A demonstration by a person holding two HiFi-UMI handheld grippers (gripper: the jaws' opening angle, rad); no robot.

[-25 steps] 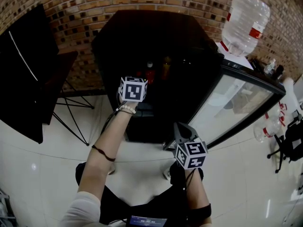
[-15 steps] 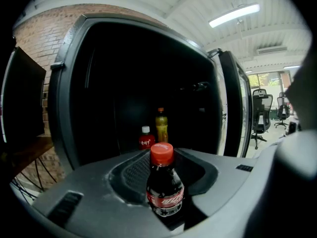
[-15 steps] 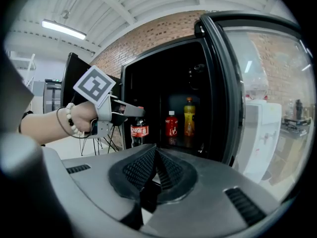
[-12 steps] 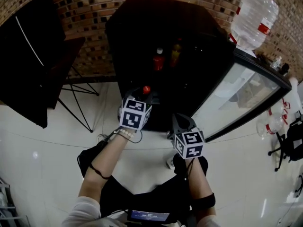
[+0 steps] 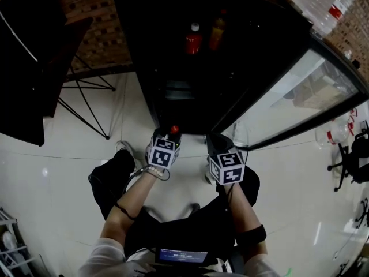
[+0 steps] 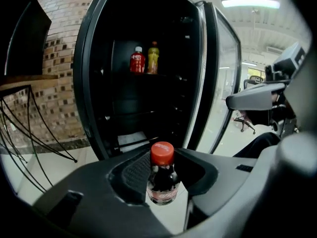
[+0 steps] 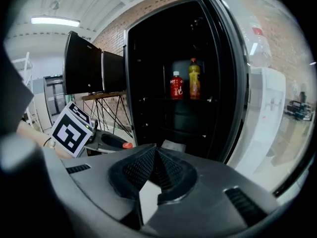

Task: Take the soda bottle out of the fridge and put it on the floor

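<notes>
My left gripper (image 5: 170,135) is shut on the soda bottle (image 6: 162,180), a small bottle of dark drink with a red cap (image 5: 173,130). It holds the bottle upright by the neck, low in front of the open fridge (image 5: 173,91). In the right gripper view the red cap (image 7: 128,145) shows beside the left gripper's marker cube. My right gripper (image 5: 215,142) hangs just to the right of it, shut with nothing in it (image 7: 156,170). Whether the bottle's base touches the floor is hidden.
A red bottle (image 5: 193,39) and an orange bottle (image 5: 217,34) stand on a fridge shelf. The glass door (image 5: 288,97) swings open to the right. A black folding stand (image 5: 86,91) is at the left, a water jug (image 5: 323,2) top right, the person's legs below.
My left gripper has drawn back out of the fridge and come down toward the floor with the soda bottle. The right gripper has stayed low beside it.
</notes>
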